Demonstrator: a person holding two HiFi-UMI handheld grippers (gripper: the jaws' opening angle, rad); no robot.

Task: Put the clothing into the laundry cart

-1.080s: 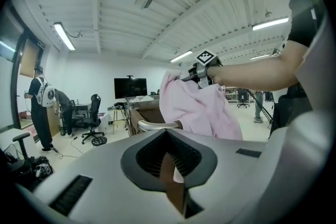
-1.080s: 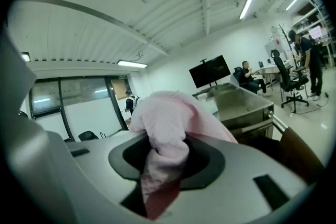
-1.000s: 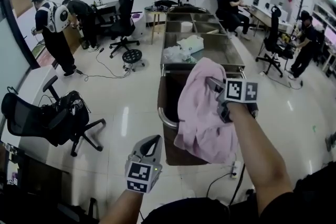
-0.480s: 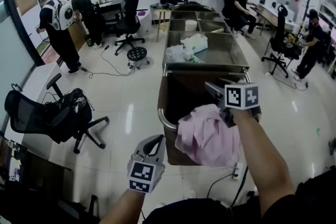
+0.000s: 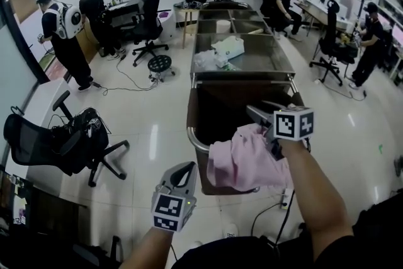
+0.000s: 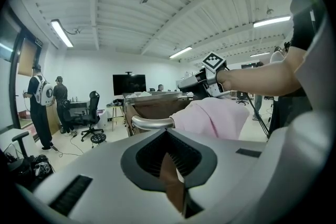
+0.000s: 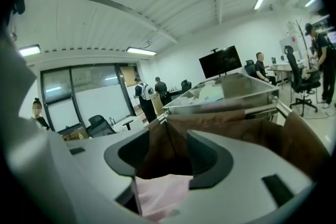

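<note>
A pink garment [image 5: 242, 160] lies bunched over the near rim of the brown laundry cart [image 5: 204, 113], partly hanging outside it. My right gripper [image 5: 255, 113] is just above the garment's top, pointing into the cart. In the right gripper view its jaws [image 7: 176, 136] stand apart; they have just been closing a little. A fold of pink cloth [image 7: 160, 194] lies low between them, not pressed by the pads. The cart's brown liner [image 7: 252, 128] fills the view ahead. My left gripper [image 5: 181, 174] is shut and empty, low, short of the cart's metal handle [image 6: 149, 122].
A steel sorting table [image 5: 252, 63] with white items stands right behind the cart. At left is an office chair loaded with a black bag [image 5: 63, 142]. A cable and a power strip [image 5: 284, 198] lie by the cart's near right corner. People stand at back left [image 5: 60, 34].
The pink garment, held high over the cart a second ago, has dropped and now slumps on the near rim. The right gripper came down a little with it. The left gripper stayed put.
</note>
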